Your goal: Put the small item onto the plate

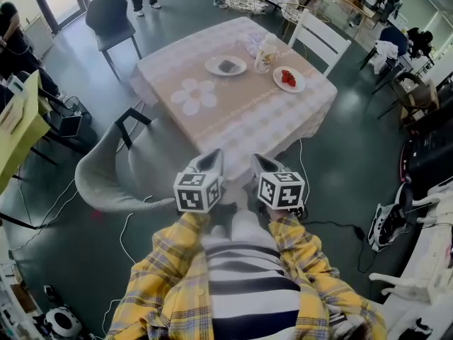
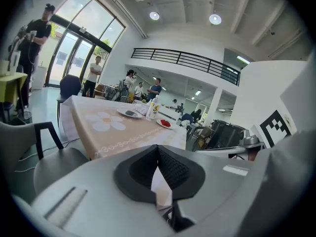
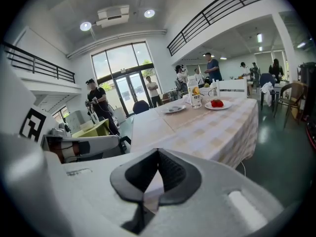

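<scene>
A table (image 1: 233, 112) with a pink checked cloth stands ahead of me. On its far side a white plate (image 1: 225, 65) carries a small dark item (image 1: 226, 66). A second plate (image 1: 289, 79) to the right holds red fruit (image 1: 287, 77). Between them stands a white bottle (image 1: 265, 55). The plates also show far off in the left gripper view, the plate with the dark item (image 2: 129, 113), and in the right gripper view, the plate with fruit (image 3: 217, 104). My left gripper (image 1: 212, 156) and right gripper (image 1: 260, 160) hang side by side short of the table's near edge, both shut and empty.
A grey chair (image 1: 106, 179) stands at the table's near left, a dark chair (image 1: 110, 20) at the far left and a white chair (image 1: 320, 40) behind the table. A yellow-green table (image 1: 18, 122) is at the left. Cables (image 1: 333, 225) lie on the floor. People stand in the background.
</scene>
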The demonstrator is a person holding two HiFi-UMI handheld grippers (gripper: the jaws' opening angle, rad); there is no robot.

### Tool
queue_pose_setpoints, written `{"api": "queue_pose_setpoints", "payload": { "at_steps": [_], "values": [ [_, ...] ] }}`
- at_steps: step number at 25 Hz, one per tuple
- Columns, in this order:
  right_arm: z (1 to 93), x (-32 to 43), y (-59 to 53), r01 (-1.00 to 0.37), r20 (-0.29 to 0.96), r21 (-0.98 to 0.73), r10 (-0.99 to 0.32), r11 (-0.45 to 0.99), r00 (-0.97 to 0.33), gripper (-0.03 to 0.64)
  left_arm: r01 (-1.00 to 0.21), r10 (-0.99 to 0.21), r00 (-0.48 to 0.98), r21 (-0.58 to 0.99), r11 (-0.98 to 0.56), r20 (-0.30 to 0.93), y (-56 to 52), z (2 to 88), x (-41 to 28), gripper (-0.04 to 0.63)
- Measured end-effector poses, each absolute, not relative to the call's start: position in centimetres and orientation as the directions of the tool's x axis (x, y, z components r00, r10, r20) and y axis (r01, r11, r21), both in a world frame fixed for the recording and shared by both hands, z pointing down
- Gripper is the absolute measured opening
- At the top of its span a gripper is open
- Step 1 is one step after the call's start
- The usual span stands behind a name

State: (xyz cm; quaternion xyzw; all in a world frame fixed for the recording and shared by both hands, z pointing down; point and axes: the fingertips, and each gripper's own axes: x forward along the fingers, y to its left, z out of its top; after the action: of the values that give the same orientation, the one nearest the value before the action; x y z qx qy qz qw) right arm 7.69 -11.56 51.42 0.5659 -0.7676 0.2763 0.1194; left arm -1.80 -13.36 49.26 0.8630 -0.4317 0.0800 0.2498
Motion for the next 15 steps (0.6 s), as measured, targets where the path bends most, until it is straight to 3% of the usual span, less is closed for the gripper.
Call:
{"api": "queue_pose_setpoints", "payload": {
  "at_steps": [15],
  "values": [
    [51.6, 6.5, -9.8, -0.934, 0.491, -0.292, -0.805, 0.206, -0.332, -0.002, -0.781, -0.685, 0.622, 0.354, -0.514, 0.379, -11.0, 50.9, -2.8, -0.002]
  ]
}}
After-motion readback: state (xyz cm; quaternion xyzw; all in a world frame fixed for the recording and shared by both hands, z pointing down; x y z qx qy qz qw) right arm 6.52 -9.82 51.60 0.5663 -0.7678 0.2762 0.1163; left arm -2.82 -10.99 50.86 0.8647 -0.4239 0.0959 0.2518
